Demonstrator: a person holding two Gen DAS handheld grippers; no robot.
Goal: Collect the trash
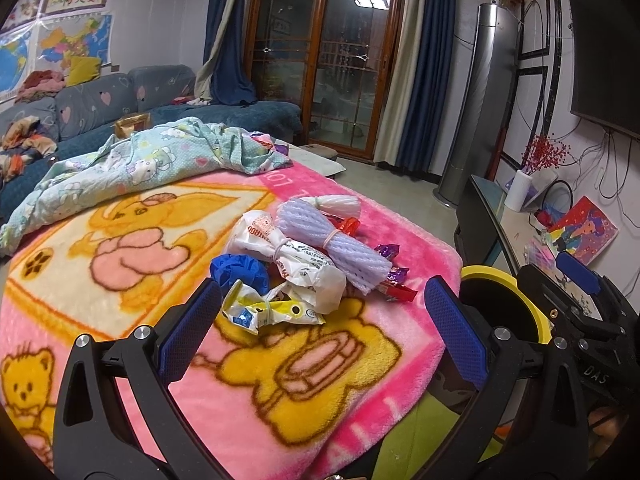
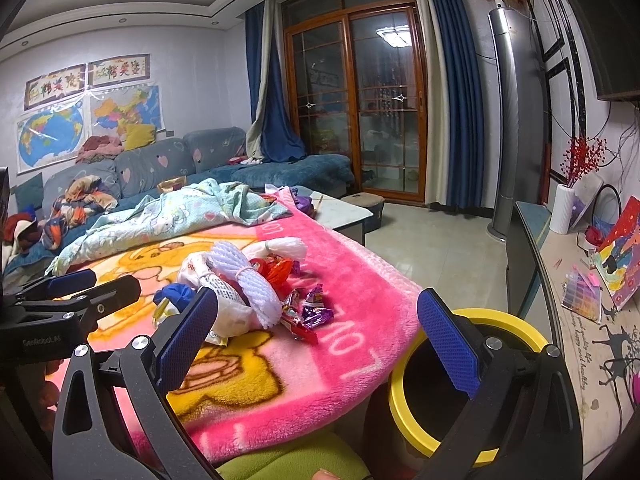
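Foam net sleeve [image 1: 340, 246] lies lengthwise, pointing toward bin [image 1: 536, 300].

Past the right jaws' right finger the bin [image 2: 404, 364] loses its near rim to that finger and its inside to darkness, while left of those jaws the yellow wrapper [image 2: 162, 312] barely peeks out, and print on the white bag [image 1: 308, 272] beyond the left jaws is unreadable.

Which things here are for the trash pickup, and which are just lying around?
For the job:
yellow-rimmed bin
white plastic bags
purple foam net
candy wrappers
yellow packet
blue crumpled bag

Just lying about:
cartoon quilt
pink blanket
clothes on sofa
white vase
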